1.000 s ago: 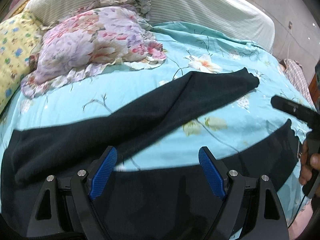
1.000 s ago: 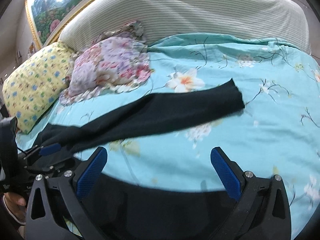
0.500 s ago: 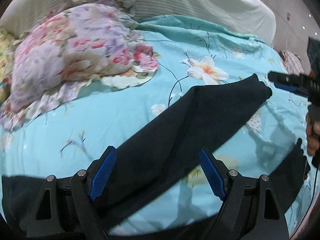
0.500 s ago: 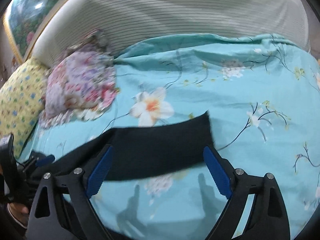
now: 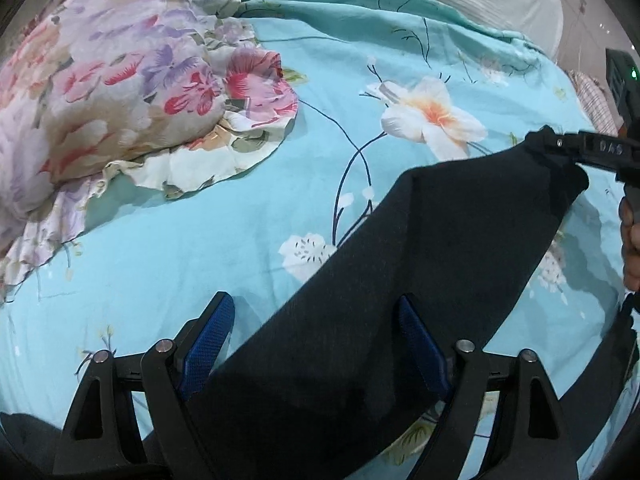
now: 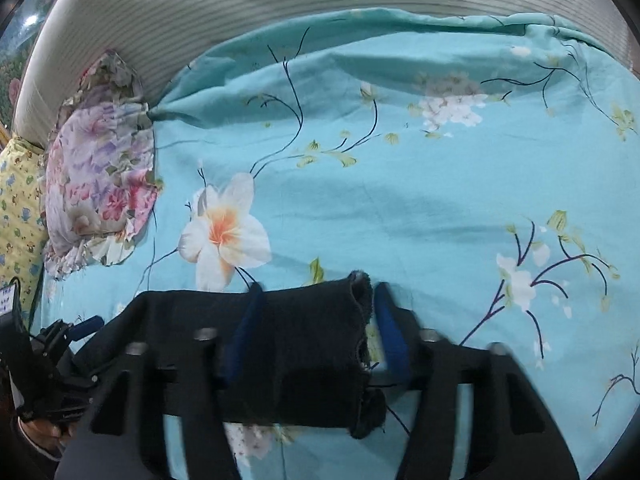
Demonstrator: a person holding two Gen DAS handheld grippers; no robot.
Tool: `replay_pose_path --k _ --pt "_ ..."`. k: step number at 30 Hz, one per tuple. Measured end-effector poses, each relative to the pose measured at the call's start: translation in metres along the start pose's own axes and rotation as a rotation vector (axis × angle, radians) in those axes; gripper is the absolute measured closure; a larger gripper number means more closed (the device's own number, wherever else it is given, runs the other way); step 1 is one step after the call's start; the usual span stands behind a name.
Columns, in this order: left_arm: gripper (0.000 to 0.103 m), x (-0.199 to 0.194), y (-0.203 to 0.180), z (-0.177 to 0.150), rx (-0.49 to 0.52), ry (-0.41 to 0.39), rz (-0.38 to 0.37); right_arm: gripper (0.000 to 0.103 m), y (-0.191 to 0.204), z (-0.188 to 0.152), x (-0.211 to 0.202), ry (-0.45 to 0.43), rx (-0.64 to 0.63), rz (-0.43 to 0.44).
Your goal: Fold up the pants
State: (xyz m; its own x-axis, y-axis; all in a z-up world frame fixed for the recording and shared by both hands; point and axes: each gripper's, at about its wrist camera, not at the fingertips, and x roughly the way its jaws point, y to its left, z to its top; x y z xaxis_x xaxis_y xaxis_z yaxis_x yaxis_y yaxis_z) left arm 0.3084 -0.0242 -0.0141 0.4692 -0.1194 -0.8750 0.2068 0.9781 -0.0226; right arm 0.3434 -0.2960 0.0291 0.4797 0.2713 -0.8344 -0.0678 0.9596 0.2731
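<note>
As jaws close, hand-held grippers [image 6: 312,328] straddle pants [image 5: 420,280].

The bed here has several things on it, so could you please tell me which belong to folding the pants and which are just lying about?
Part of the job:
- dark pants, one leg stretched across the sheet
- left gripper, jaws closing astride the leg
- right gripper, jaws closing around the leg's hem

Just lying about:
- floral pillow
- yellow patterned pillow
- turquoise flowered sheet
- striped headboard
</note>
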Motion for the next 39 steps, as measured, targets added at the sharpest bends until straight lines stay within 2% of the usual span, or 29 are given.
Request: replay_pose_path --k 1,2,3,5,13,21,29,39 --pt "0.046 -0.001 0.000 0.000 0.010 -0.003 -0.012 0.074 0.000 -0.001 0.000 -0.002 -0.003 -0.006" --pt "0.066 -0.002 -0.001 0.000 0.027 -0.001 -0.035 0.085 0.000 -0.001 -0.002 -0.008 -0.002 -0.008" --pt "0.080 -0.004 -0.001 0.001 0.040 0.003 -0.047 0.088 0.000 -0.002 -0.004 -0.016 -0.001 -0.011" --pt "0.092 -0.013 -0.004 -0.002 0.067 -0.006 -0.040 0.092 -0.002 -0.002 -0.009 -0.031 0.007 0.000" --pt "0.095 -0.080 -0.014 -0.037 0.079 -0.091 -0.160 0.095 -0.004 -0.016 -0.055 -0.098 0.031 0.074" --pt "0.095 -0.142 -0.042 -0.091 0.076 -0.159 -0.217 0.096 -0.012 -0.069 -0.105 -0.128 0.025 0.130" --pt "0.095 -0.149 -0.063 -0.147 0.083 -0.146 -0.227 0.096 -0.017 -0.131 -0.139 -0.147 -0.023 0.111" --pt "0.095 -0.147 -0.077 -0.189 0.115 -0.162 -0.216 0.096 -0.034 -0.189 -0.162 -0.196 0.033 0.144"
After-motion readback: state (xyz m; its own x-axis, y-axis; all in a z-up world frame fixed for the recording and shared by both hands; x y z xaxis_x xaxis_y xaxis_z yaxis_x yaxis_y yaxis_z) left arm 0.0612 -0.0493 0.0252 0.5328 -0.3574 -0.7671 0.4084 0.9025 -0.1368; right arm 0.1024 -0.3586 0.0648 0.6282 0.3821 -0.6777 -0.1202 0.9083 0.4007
